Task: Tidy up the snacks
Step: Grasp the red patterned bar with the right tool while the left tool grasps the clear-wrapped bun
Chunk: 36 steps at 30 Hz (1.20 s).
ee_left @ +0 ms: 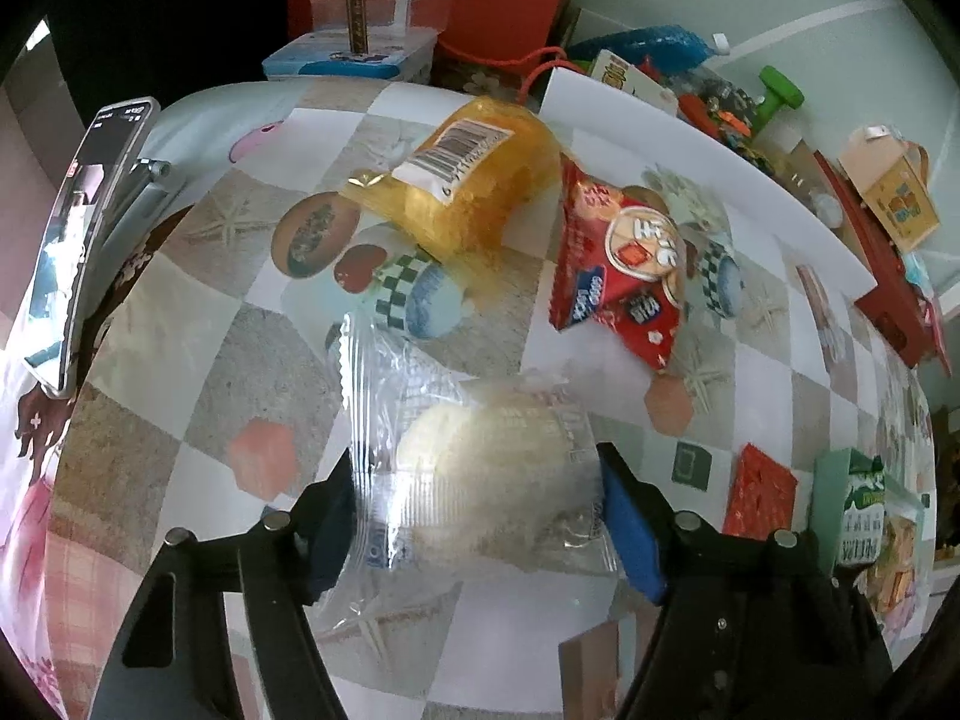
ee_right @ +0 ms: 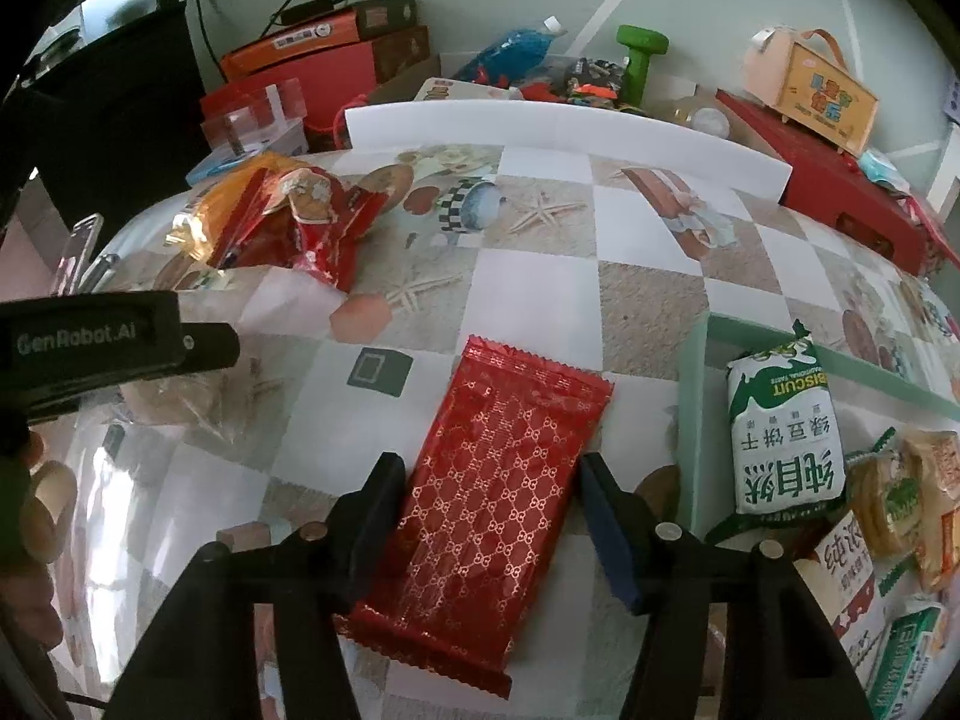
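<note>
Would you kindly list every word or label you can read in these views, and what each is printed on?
"GenRobot.AI": on the left claw's black body.
"BISCUIT": on the green and white packet in the tray; smaller line above it too small.
Barcode label on the orange bag: digits too blurred.
Red snack bag and wooden box: characters, not legible.
Red foil packet: pattern only.

Left gripper angled down, right gripper likewise (jaws part-open)

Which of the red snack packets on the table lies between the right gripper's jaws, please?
The flat red packet with the gold lattice pattern; the other red packet, crumpled and printed with biscuits, lies far off beside the orange bag.
</note>
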{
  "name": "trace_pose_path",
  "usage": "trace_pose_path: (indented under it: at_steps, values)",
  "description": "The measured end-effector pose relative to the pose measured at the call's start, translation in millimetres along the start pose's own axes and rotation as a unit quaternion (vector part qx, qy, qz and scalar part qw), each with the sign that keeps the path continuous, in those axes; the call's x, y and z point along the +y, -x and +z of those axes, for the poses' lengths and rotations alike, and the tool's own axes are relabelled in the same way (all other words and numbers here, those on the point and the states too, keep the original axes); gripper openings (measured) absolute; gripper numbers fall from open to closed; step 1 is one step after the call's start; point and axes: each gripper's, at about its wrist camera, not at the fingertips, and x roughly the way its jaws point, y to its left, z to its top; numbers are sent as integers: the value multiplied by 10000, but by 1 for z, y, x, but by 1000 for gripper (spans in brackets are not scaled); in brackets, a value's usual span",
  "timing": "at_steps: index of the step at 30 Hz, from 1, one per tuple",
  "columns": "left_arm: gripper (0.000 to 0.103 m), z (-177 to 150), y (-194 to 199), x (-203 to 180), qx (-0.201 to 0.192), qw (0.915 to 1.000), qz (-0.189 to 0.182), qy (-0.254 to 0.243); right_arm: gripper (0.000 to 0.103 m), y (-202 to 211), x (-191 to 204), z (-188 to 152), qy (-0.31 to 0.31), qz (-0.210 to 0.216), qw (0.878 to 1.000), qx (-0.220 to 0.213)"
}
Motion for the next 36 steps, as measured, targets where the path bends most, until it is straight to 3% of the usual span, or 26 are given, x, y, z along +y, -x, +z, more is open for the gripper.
trace_pose_path:
  at_steps: [20,36]
  values:
    - [74,-50,15,8,253,9990,90,-366,62,10,19,-18,451,364,9982,171]
    - [69,-42,16,-3,199,9988,338,-287,55,18,16,-18,465,422,9979,124]
